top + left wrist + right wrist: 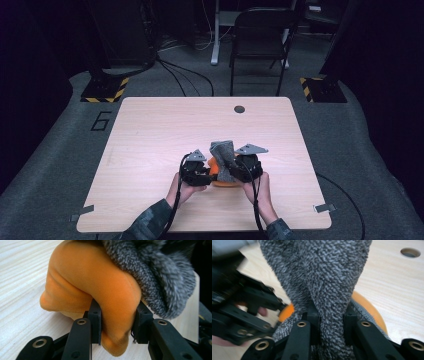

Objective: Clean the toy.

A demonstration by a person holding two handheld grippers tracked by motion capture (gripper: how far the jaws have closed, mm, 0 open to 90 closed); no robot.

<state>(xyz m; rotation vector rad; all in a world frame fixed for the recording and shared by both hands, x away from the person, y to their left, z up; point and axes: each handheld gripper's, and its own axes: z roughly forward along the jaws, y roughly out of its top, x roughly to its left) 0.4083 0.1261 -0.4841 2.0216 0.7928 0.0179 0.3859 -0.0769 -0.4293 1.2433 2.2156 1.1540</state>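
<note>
Nearest the person, at the front middle of the pale wooden surface [150, 130], two hands bring in the tools side by side. Left tool [202, 172] has its jaws closed on a soft fold of the orange plush cloth [90, 282], the pads pinching the fabric from both sides and pinning it low against the wood. Right tool [239, 170] has its jaws clamped tight on a bunched neck of the grey fuzzy fleece cloth [322, 272], which stands up between the two tools as a raised peak, its lower part draped over the orange cloth.

Judging from this, the two fabrics are being pulled apart. The risk is that the fleece drags the orange piece up with it, since they overlap and both are napped; then the left grip, which holds only a thick fold, could slip. A jerk from the right could also pull the fleece out of its narrow pinch.

Farther off, the wood lies bare to the left, right and far edges, giving plenty of room; a small round hole [239, 109] sits near the far edge, and a dark chair [260, 40] stands beyond.
</note>
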